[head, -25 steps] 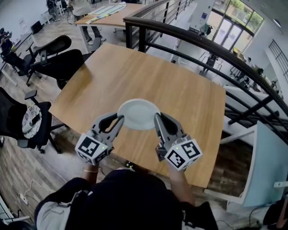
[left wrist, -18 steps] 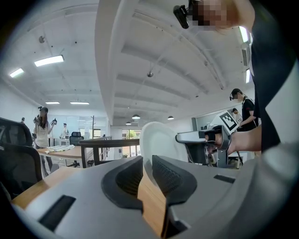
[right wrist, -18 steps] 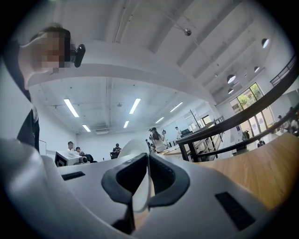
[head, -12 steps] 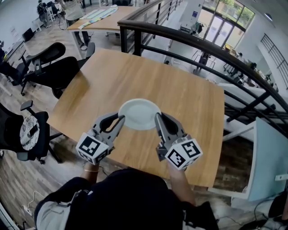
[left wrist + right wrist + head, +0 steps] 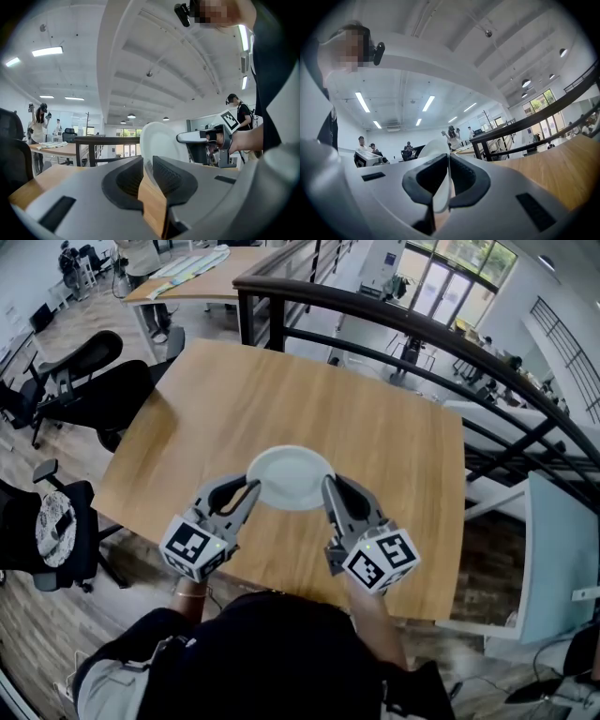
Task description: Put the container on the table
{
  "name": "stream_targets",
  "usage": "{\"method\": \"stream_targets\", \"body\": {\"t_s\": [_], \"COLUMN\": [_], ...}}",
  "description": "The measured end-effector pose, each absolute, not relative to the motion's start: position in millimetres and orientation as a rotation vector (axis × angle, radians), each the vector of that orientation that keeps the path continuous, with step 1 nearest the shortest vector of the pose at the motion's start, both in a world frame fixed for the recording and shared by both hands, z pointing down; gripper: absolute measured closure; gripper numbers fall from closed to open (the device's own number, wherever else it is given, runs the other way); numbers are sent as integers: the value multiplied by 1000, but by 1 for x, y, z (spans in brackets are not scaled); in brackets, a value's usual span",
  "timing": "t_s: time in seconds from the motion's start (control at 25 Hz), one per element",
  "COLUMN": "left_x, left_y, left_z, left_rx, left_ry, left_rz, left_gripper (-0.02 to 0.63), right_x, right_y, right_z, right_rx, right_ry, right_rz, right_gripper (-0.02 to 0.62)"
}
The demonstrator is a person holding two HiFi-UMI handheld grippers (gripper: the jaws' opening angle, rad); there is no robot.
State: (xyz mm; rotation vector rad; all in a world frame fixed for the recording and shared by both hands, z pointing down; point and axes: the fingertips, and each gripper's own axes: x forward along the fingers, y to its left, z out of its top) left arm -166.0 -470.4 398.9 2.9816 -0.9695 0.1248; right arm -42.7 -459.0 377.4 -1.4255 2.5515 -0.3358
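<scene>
The container [image 5: 290, 478], a round, shallow, smooth white dish, is being held over the near half of the table [image 5: 394, 437], a square wood-grain top. Its left rim is being clamped by the left gripper [image 5: 247, 491], its right rim by the right gripper [image 5: 329, 487]. Dark ribbed pads [image 5: 166, 173] are being pressed against it.

No words, brands or numbers legible anywhere. Only black-and-white square markers: one [image 5: 195, 547] on the cube of the left gripper [image 5: 248, 489], another [image 5: 380, 562] on the cube of the right gripper [image 5: 329, 487] (coded patterns, not letters). Same sort of marker [image 5: 230, 121] visible in the left gripper view. Coloured sheets [image 5: 192, 262] on the far desk [image 5: 246, 279], print too small to read.
</scene>
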Motion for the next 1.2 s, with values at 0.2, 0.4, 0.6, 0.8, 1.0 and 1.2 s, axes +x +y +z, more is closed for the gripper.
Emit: {"method": "stream_targets", "body": {"t_s": [0.2,0.4,0.6,0.8,1.0,1.2], "left_x": [-153,-145,-147,-147,-142,-139], "left_y": [-474,-480,-495,-512,-528,-540], "left_z": [403,412,418,426,439,456], "left_rx": [2981,2983,2941,2878,2870,2845], "left_ry": [-916,-894,-927,-970,-960,-953], "left_rz": [104,119,126,180,175,208], "left_gripper": [554,554,554,555,554,555], "right_x": [-32,-22,-24,-22,-19,-16], "right_y": [-460,-468,-483,-500,-520,-533], "right_z": [383,391,397,407,422,440], "right_rx": [-1474,-1493,-1471,-1456,-1446,-1444], "right_ry": [2539,2538,2563,2576,2590,2603], "right_rz": [-356,-385,-406,-452,-493,-549], "right_gripper": [571,571,571,571,571,571]}}
